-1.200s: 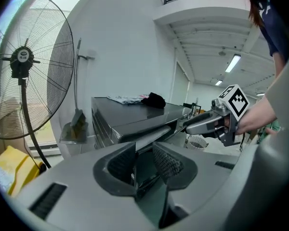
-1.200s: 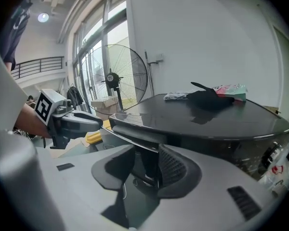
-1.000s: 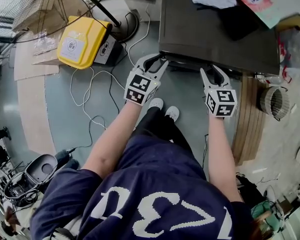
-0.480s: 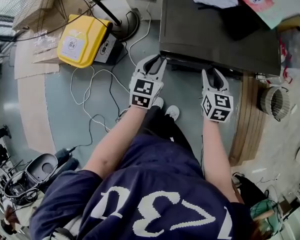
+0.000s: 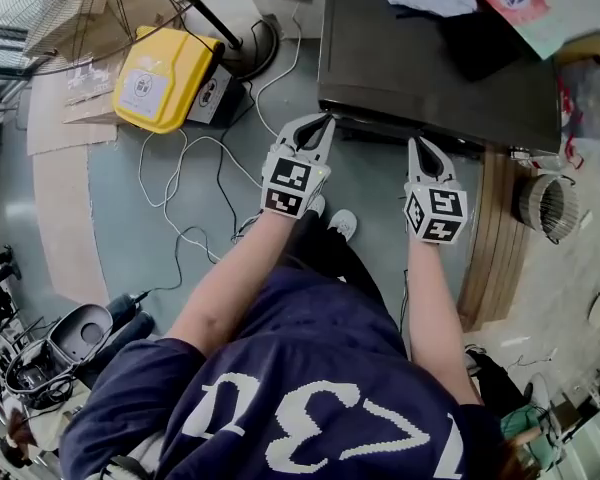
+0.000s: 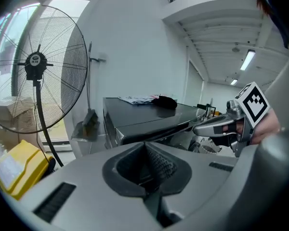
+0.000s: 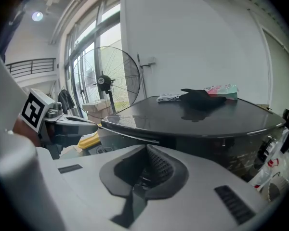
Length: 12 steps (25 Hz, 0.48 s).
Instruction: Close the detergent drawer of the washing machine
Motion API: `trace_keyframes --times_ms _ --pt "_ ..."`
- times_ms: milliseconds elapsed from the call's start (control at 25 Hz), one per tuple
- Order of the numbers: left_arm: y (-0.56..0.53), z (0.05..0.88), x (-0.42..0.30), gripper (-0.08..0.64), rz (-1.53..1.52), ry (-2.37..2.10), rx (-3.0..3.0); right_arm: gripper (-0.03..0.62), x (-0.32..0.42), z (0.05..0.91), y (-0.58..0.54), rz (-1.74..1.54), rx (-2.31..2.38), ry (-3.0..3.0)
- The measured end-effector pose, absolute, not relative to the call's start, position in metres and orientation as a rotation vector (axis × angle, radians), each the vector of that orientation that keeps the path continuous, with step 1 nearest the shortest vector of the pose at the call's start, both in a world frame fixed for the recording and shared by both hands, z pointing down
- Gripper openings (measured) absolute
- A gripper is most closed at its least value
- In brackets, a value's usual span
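Claws just snapped together (nothing between): left claw [image 5: 326,121], right claw [image 5: 416,144], near washing machine [image 5: 430,63].

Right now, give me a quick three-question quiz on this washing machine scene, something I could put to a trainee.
1. How do the jaws of the left gripper and the right gripper stand?
2. True or false: a black bundle lies on top of the washing machine.
3. The yellow case lies: A, on the machine; B, on the floor, to the machine's left in the head view; C, between the jaws.
Key: 1, both shut, having just closed with nothing between them. 2, true. 3, B.
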<state>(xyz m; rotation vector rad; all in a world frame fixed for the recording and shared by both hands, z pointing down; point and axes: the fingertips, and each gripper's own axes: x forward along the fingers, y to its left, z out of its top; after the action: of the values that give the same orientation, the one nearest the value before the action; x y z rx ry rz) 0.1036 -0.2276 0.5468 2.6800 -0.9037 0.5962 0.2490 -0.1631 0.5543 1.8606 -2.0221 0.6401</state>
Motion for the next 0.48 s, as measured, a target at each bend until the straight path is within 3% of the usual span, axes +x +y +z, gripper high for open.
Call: trace_keyframes --times_ms 480 --pt "-0.2340 0.5475 0.1075 0.020 0.592 -0.942 2.670 0.017 0.2521 0.5583 -0.1709 0.619 1.881 -2.012"
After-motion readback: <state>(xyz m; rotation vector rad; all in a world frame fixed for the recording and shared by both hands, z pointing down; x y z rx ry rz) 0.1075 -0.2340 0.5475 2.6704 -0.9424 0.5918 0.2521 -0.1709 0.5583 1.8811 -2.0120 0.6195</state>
